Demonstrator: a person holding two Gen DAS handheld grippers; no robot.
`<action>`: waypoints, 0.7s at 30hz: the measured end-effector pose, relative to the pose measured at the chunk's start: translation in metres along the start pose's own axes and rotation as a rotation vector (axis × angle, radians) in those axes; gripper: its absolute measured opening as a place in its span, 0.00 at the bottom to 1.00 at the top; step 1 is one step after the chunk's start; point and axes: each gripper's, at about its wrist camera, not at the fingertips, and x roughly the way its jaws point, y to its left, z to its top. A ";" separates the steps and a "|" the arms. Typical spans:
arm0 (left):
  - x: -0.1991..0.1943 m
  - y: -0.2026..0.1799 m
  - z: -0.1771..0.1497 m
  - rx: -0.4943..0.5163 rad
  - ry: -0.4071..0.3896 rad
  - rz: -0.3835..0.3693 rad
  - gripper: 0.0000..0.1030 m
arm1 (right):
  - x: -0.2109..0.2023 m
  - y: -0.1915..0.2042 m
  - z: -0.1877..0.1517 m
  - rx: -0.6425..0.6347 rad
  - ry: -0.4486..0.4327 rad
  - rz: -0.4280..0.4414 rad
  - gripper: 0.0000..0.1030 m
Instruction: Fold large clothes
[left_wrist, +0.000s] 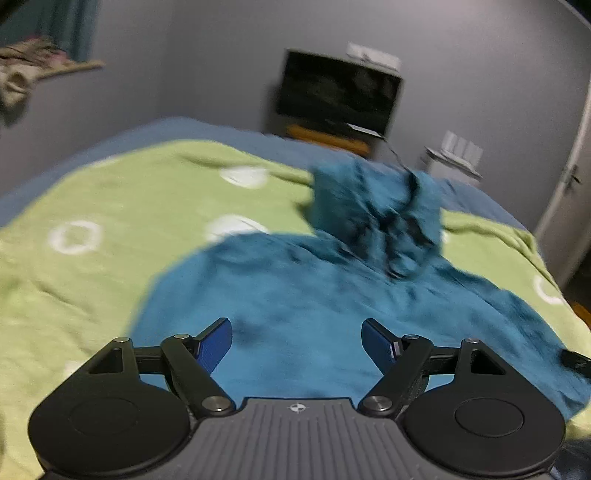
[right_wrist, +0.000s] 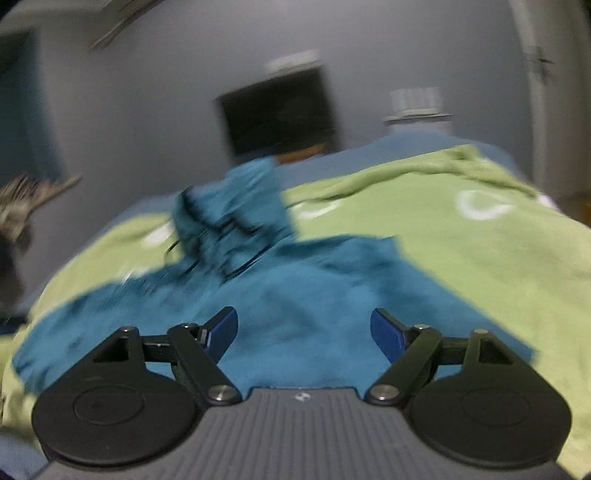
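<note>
A teal hooded garment (left_wrist: 303, 295) lies spread on a green blanket (left_wrist: 92, 221) on the bed, hood end rumpled and raised at the far side. My left gripper (left_wrist: 296, 341) hovers open above the garment's near part, blue pads apart, holding nothing. In the right wrist view the same garment (right_wrist: 295, 288) fills the middle, its hood (right_wrist: 236, 214) bunched at the far left. My right gripper (right_wrist: 303, 332) is open over the near cloth, empty. Both views are motion-blurred.
The green blanket with white rings (right_wrist: 480, 240) covers a blue bedsheet (left_wrist: 184, 129). A dark TV screen (left_wrist: 340, 92) stands against the grey wall beyond the bed. A white door (left_wrist: 569, 177) is at the right. A patterned cloth (left_wrist: 22, 74) hangs at far left.
</note>
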 end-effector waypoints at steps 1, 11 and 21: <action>0.010 -0.009 -0.002 0.028 0.022 -0.015 0.77 | 0.007 0.008 -0.002 -0.036 0.028 0.025 0.77; 0.091 -0.043 -0.046 0.276 0.227 0.043 0.80 | 0.063 0.034 -0.025 -0.133 0.309 0.031 0.85; 0.120 -0.045 -0.024 0.207 0.217 0.009 0.83 | 0.090 0.011 -0.020 0.019 0.271 0.005 0.85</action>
